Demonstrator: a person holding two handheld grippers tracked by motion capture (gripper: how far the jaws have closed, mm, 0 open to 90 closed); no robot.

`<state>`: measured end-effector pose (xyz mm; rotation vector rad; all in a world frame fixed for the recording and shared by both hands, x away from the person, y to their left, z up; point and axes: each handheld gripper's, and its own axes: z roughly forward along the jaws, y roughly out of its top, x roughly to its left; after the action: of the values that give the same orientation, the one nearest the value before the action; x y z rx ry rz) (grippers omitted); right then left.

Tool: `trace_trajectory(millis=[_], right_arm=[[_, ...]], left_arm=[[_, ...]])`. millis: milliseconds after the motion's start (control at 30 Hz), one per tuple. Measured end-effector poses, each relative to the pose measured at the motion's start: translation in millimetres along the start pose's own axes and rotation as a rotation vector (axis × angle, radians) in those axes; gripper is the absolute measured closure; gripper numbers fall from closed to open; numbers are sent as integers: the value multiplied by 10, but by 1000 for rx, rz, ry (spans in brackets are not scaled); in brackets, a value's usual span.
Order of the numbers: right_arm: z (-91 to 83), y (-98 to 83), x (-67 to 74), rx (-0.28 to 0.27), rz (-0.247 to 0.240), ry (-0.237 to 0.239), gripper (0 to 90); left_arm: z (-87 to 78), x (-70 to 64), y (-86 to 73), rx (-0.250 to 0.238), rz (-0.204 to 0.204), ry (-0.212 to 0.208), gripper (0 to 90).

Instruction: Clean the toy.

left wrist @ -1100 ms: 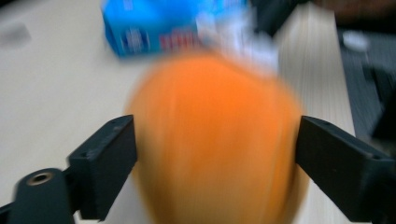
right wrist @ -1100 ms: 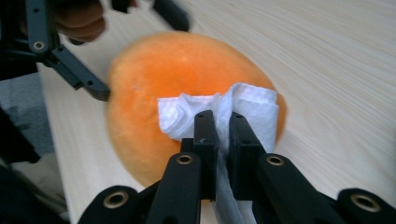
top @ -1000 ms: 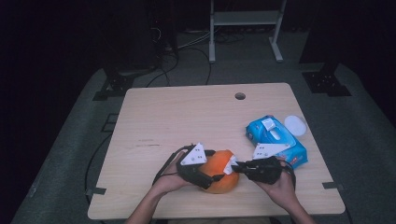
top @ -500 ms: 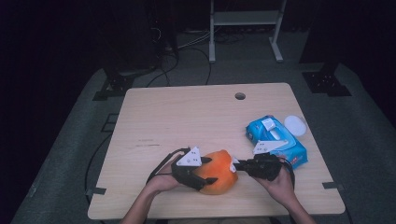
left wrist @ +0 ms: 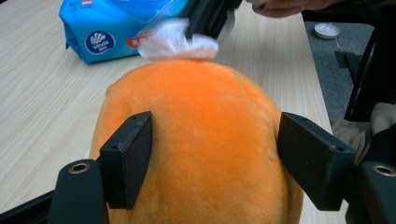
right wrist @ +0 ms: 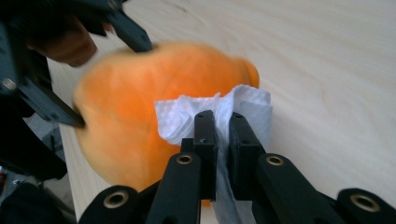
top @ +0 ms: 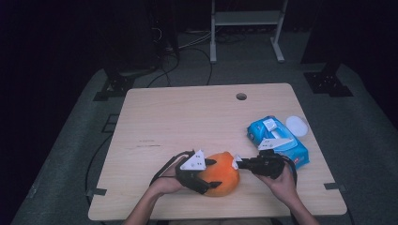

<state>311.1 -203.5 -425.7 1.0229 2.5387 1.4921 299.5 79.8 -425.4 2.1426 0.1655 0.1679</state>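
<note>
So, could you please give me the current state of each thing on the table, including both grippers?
Orange plush toy: lying on the table, clamped from both sides.
Left gripper: jaws have just been opening a little, pads pressing the toy's sides.
Right gripper: shut on a white wipe.
White wipe: crumpled, pressed against the toy.
Blue wipes pack: lying flat, flap raised.
White lid: lying flat beside the pack.

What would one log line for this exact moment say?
left gripper: clamped on orange plush toy | right gripper: pinching white wipe against toy | blue wipes pack: on table
</note>
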Motion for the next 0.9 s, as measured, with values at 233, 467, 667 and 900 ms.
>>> trace_trajectory(millis=[233,467,667,900], right_arm=[[35,90,215,-18,-93,8,829],[-15,-10,74,12,-44,-7,829],[-29,4,127,11,-75,-25,830],[-86,71,154,7,-118,-36,744]], left_arm=[[45,-36,63,4,33,19,247],[-16,123,-27,-5,-129,44,84],[11,122,-69,-10,-122,25,203],[31,75,-23,-4,-85,39,204]])
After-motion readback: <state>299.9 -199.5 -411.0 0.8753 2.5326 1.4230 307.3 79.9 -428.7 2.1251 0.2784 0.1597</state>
